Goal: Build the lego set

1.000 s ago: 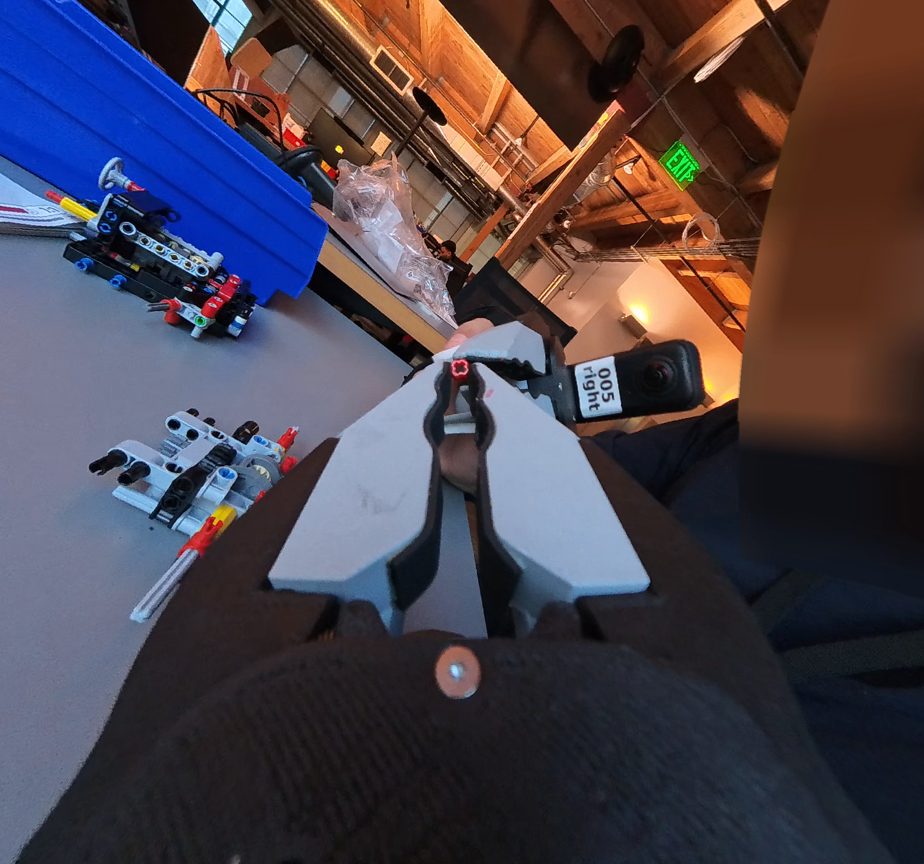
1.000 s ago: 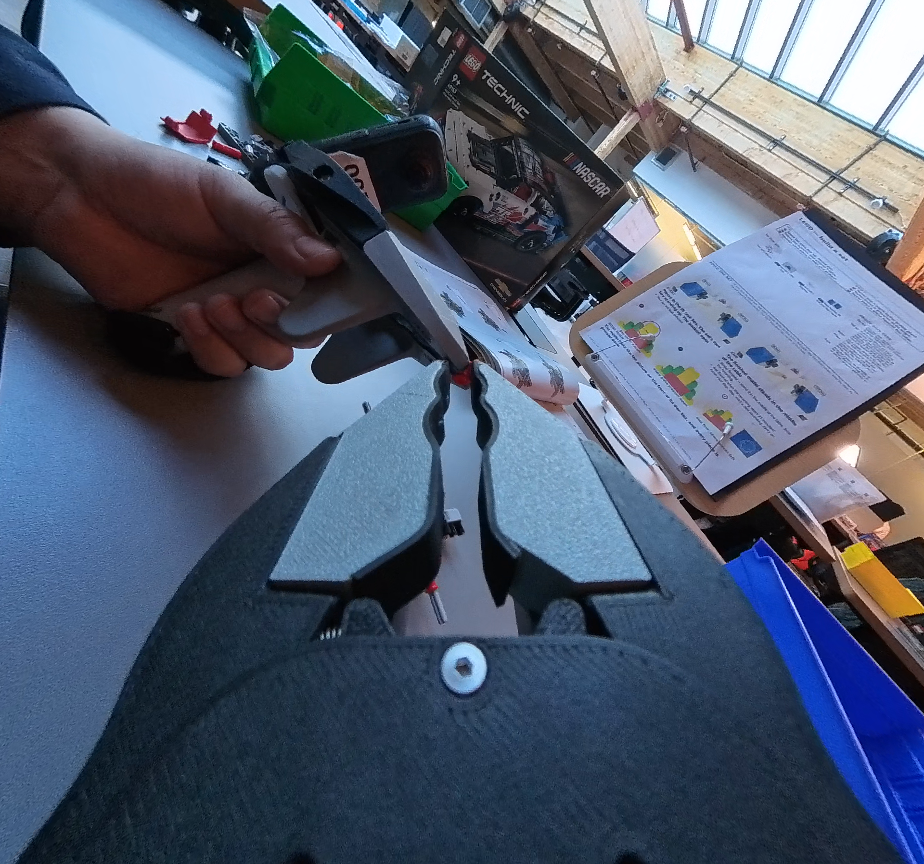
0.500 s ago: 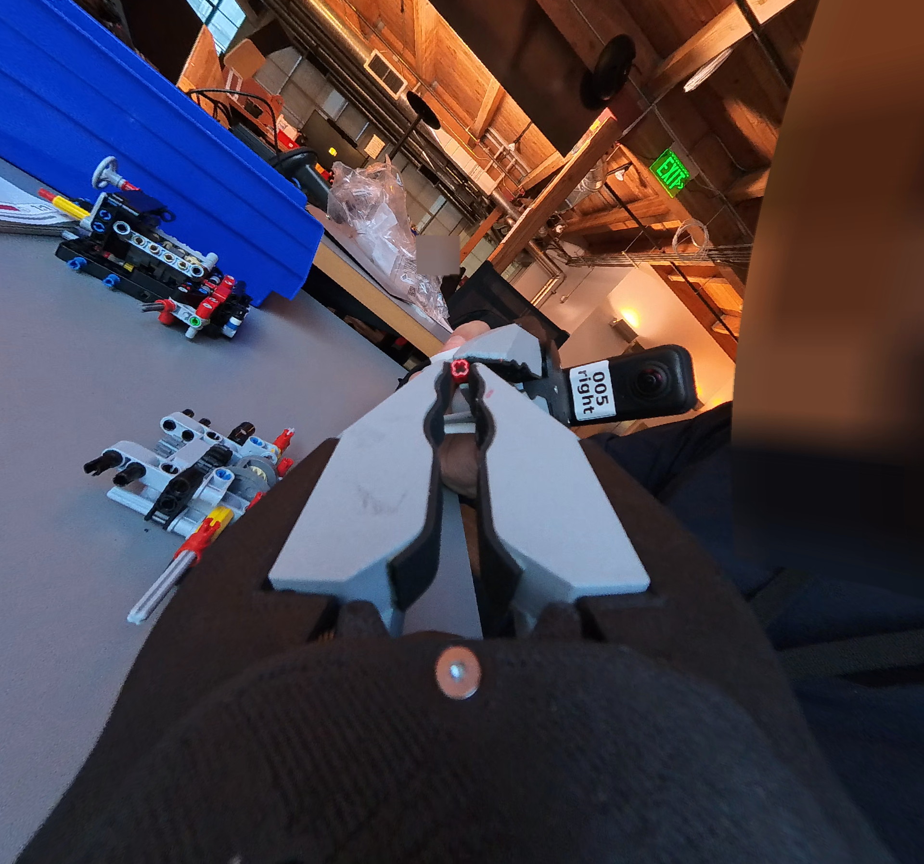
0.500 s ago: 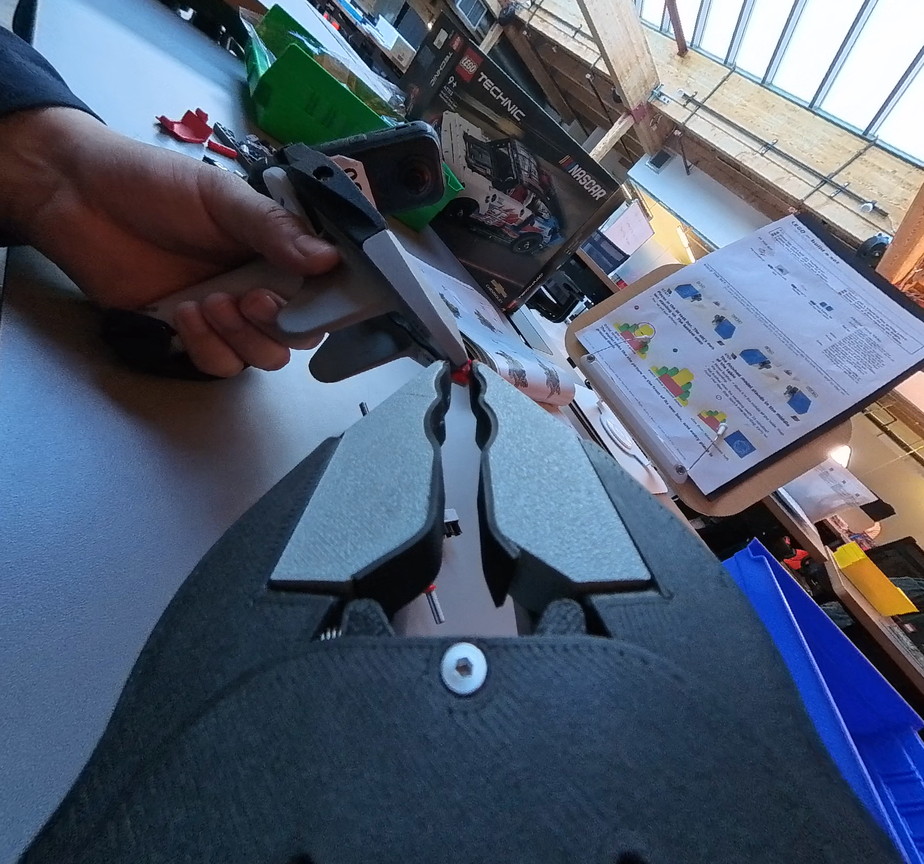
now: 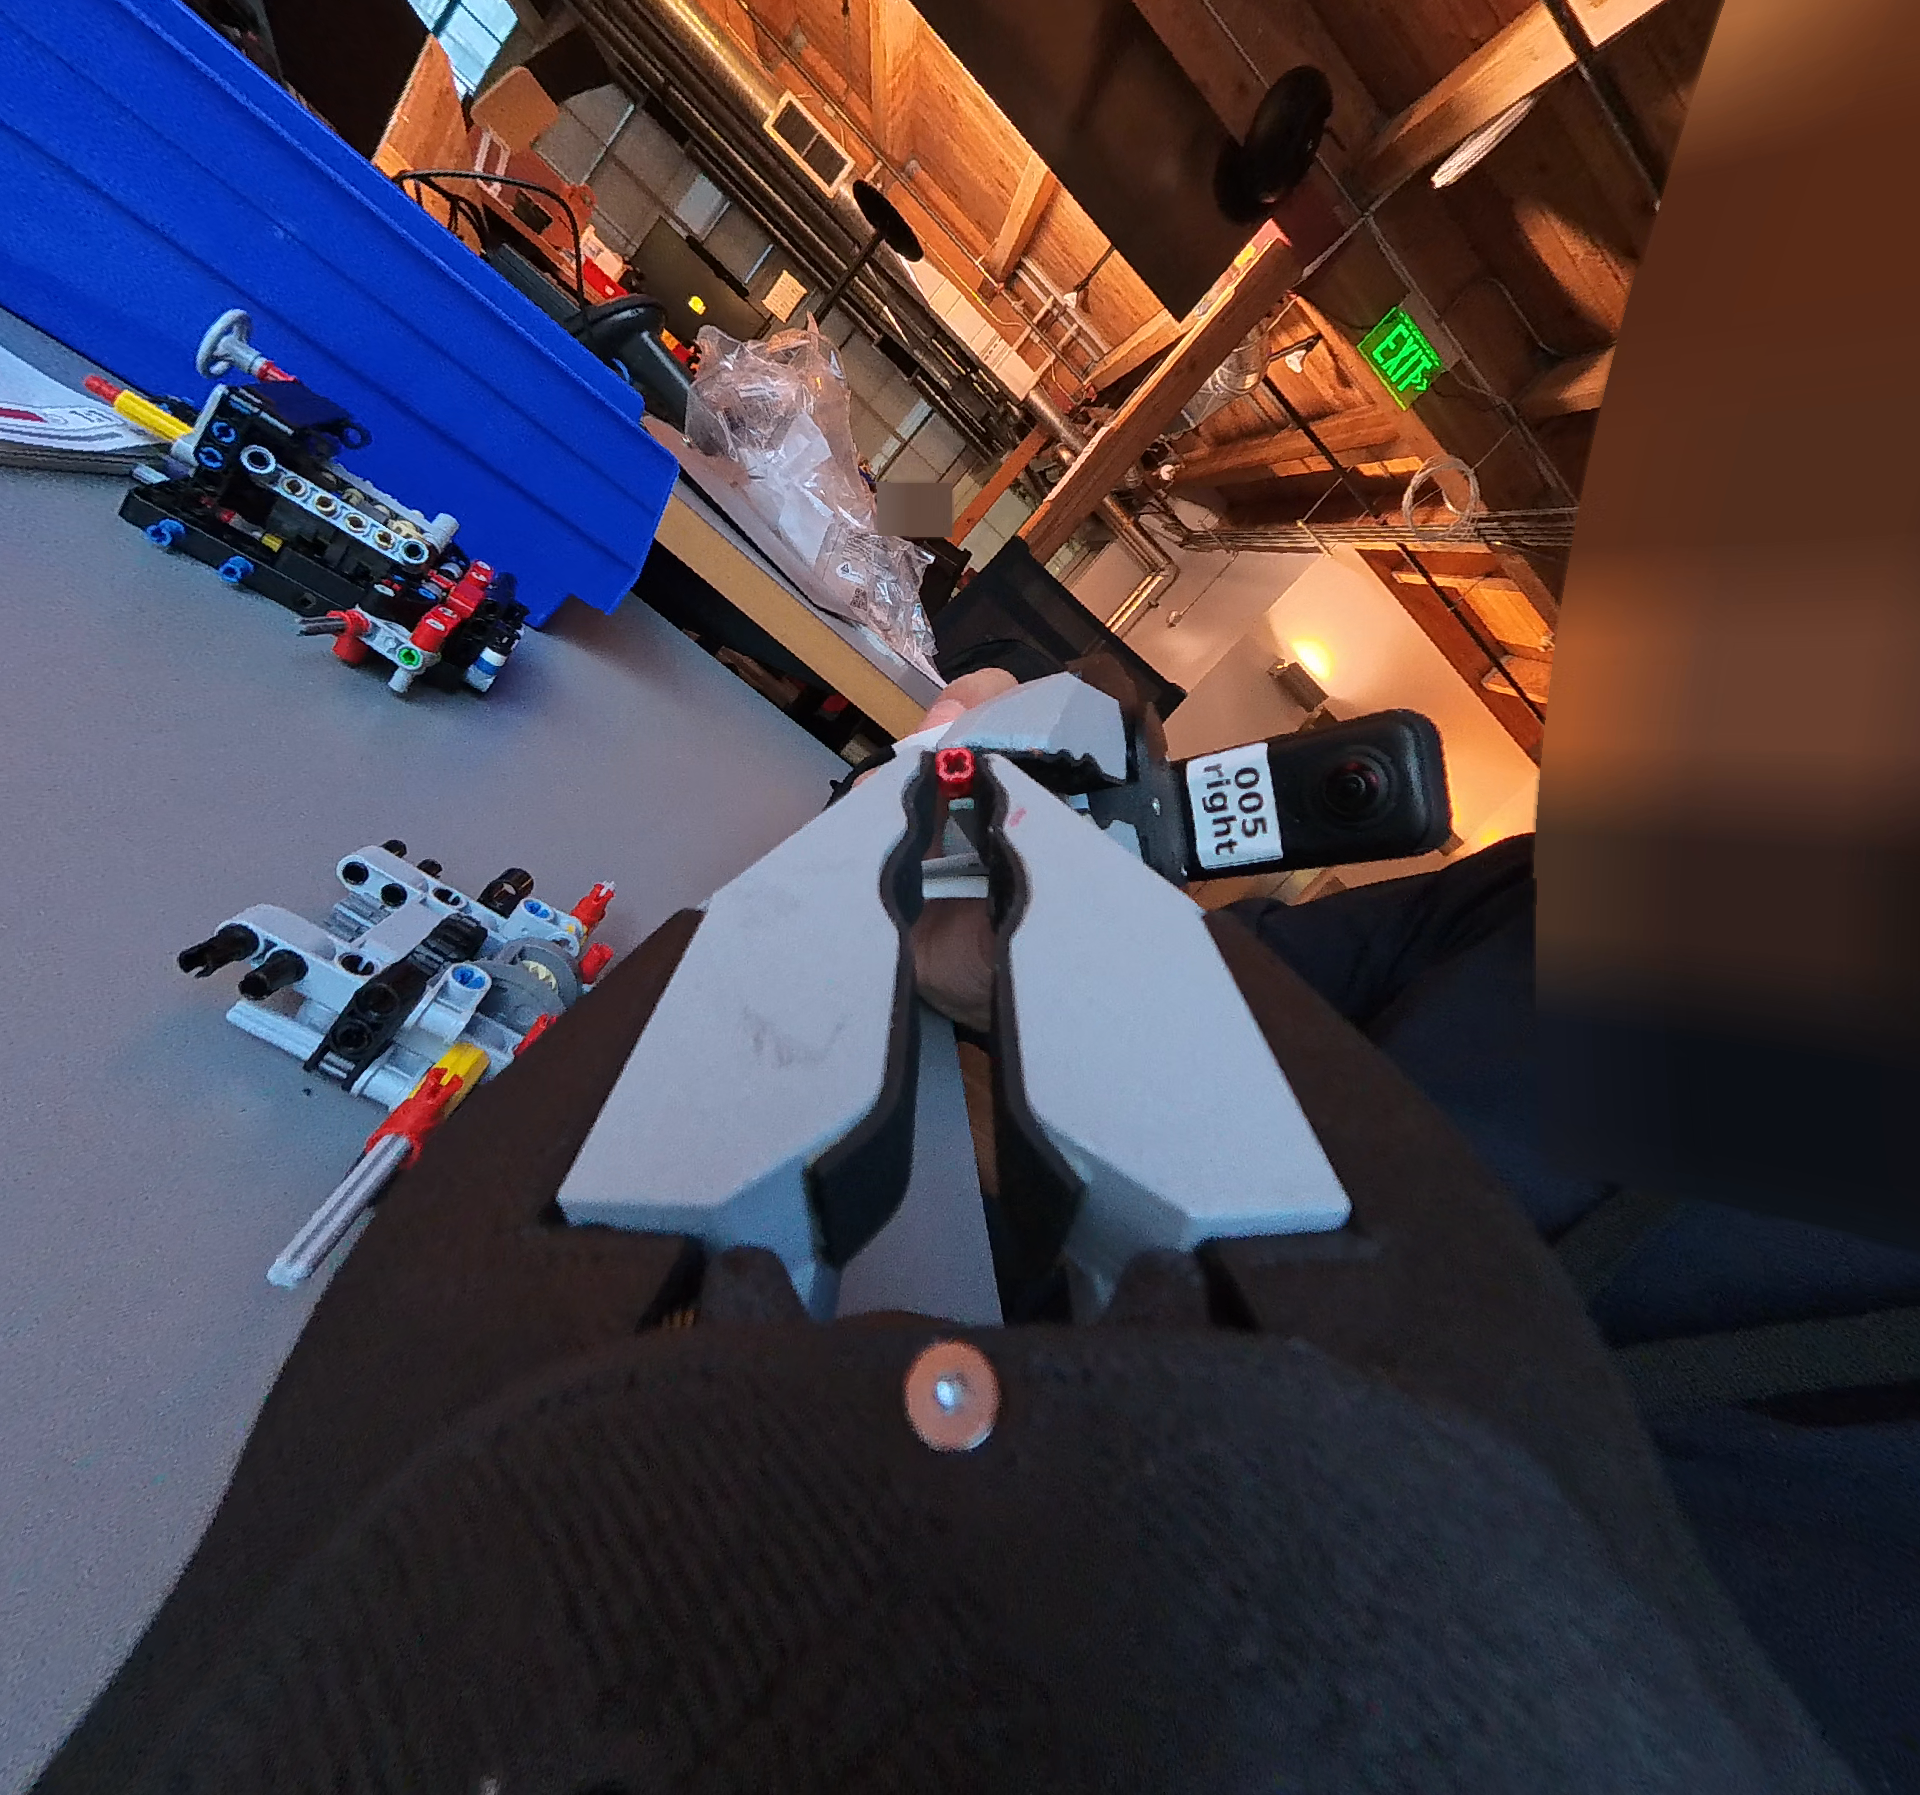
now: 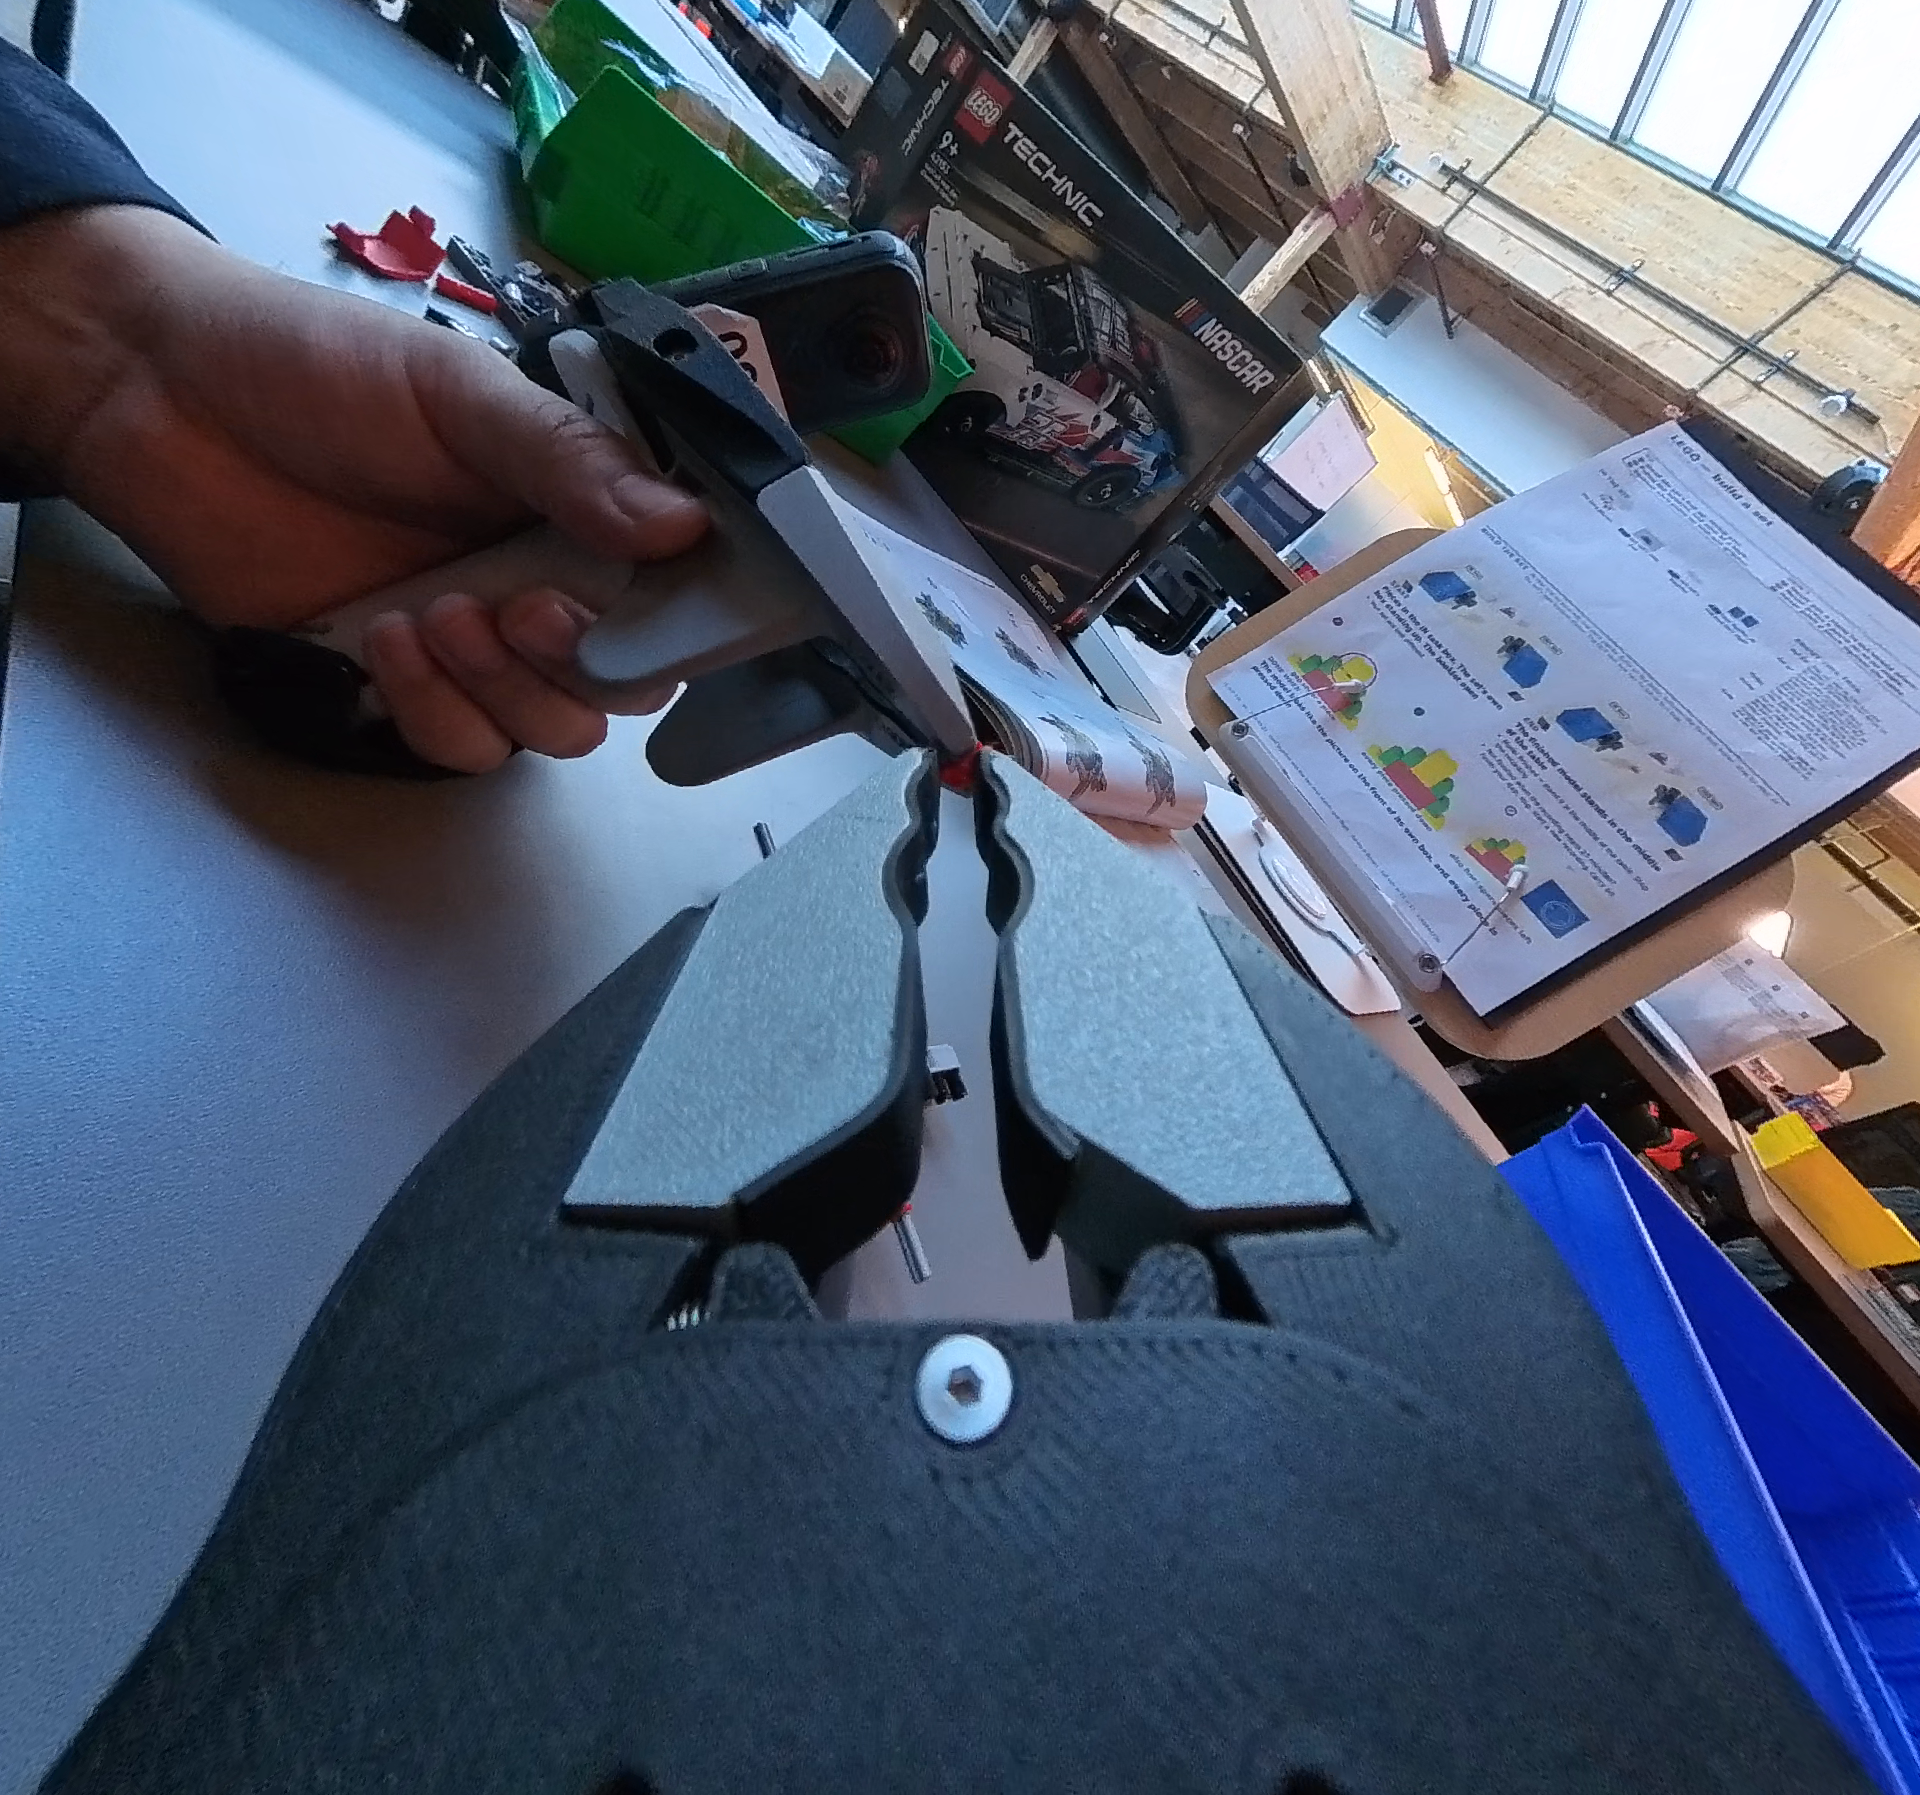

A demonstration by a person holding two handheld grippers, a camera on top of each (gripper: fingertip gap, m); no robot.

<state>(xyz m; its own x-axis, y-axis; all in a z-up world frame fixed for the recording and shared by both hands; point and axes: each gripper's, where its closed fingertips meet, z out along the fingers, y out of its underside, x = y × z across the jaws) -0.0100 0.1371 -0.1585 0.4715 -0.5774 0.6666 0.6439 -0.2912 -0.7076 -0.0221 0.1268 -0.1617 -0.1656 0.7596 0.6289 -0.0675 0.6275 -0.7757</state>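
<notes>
In the left wrist view, the left gripper (image 5: 953, 777) is closed on a small red bush (image 5: 953, 771) pinched at its very fingertips, the cross-shaped bore facing the camera so the piece's axis runs along the fingers. The right gripper (image 5: 1023, 727) meets it tip to tip from beyond, both held above the grey table (image 5: 260, 758). To the left lie a white-and-black gear assembly (image 5: 405, 976) and, farther off, a black chassis section (image 5: 312, 519) beside a blue bin (image 5: 312, 218), whose contents are hidden. In the right wrist view, the right gripper (image 6: 958, 777) also clamps the same red bush (image 6: 958, 771), with the left gripper (image 6: 914, 717) slanting in from the upper left, held by a hand (image 6: 343, 498). A second blue bin (image 6: 1714, 1382) shows only its wall.
</notes>
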